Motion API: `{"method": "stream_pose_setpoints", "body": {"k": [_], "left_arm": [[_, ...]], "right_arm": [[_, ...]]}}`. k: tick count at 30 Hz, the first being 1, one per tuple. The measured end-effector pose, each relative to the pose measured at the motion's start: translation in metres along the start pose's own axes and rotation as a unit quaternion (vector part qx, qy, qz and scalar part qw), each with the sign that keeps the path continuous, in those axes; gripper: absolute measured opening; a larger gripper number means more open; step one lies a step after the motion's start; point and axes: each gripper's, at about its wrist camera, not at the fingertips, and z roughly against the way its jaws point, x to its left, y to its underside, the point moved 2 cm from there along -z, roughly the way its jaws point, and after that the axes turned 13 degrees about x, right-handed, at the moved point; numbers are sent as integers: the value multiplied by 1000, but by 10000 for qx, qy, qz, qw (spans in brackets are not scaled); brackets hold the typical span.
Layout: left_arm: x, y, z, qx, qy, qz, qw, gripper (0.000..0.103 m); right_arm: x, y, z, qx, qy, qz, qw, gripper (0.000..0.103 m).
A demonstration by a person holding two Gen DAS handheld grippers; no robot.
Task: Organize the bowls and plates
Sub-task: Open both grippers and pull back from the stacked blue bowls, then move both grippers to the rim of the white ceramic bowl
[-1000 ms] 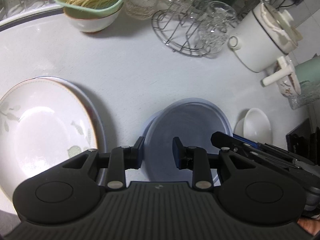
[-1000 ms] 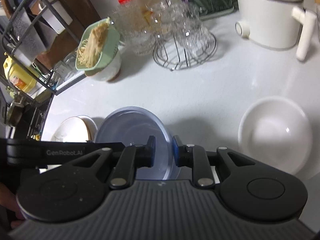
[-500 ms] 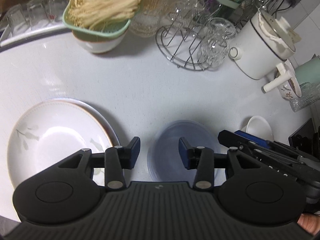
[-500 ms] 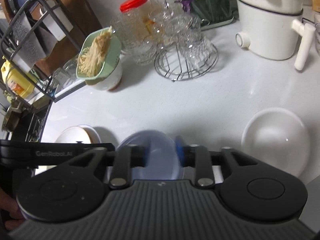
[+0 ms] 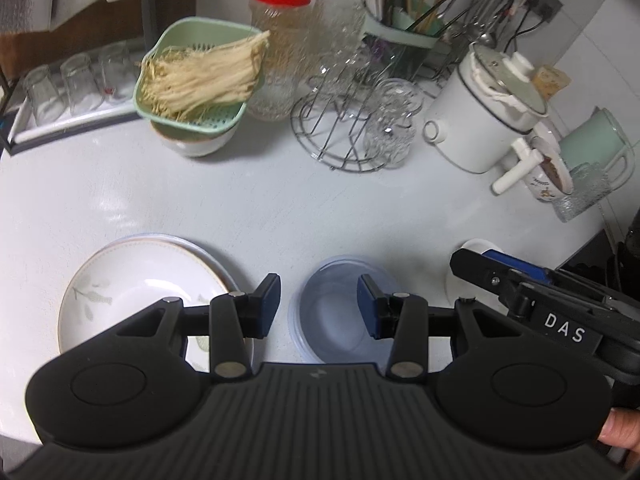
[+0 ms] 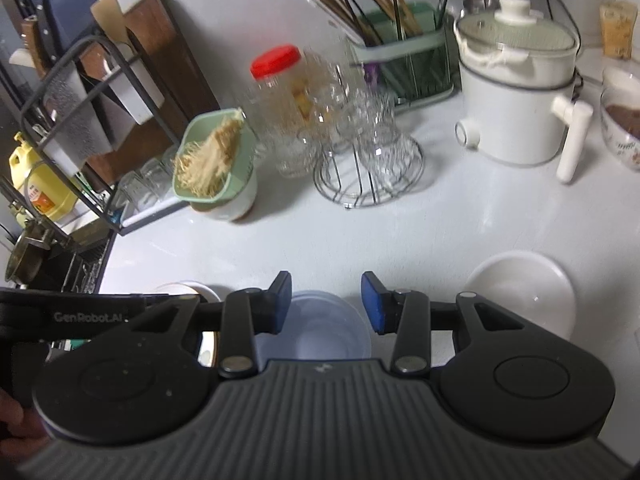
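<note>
Both grippers, left gripper (image 5: 318, 304) and right gripper (image 6: 326, 302), hang part-open, gripping nothing. The blue bowl (image 5: 334, 320) sits on the counter (image 5: 280, 208) below them, right of the plates (image 5: 132, 292).

We see a white table (image 5: 256, 200) crowded along its far edge: a wire glass rack (image 5: 344, 136), a white lidded pot (image 5: 484, 120), a red-capped jar (image 5: 280, 52) and a green strainer of pale noodles set on a bowl (image 5: 192, 144). Nearer us lie a leaf-patterned plate (image 5: 132, 292), a translucent blue bowl (image 5: 332, 312) and a white bowl (image 6: 520, 292).
</note>
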Motion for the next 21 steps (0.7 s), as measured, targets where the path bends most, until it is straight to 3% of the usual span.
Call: {"method": "stream_pose_setpoints", "body": {"k": [9, 21], "left_arm": [[-9, 11, 9, -191, -14, -322, 9993, 48], [-30, 32, 1, -220, 138, -644, 9976, 48]], "right_arm": [[-3, 13, 18, -447, 183, -64, 9988, 42], [-12, 39, 34, -641, 476, -142, 9967, 42]]}}
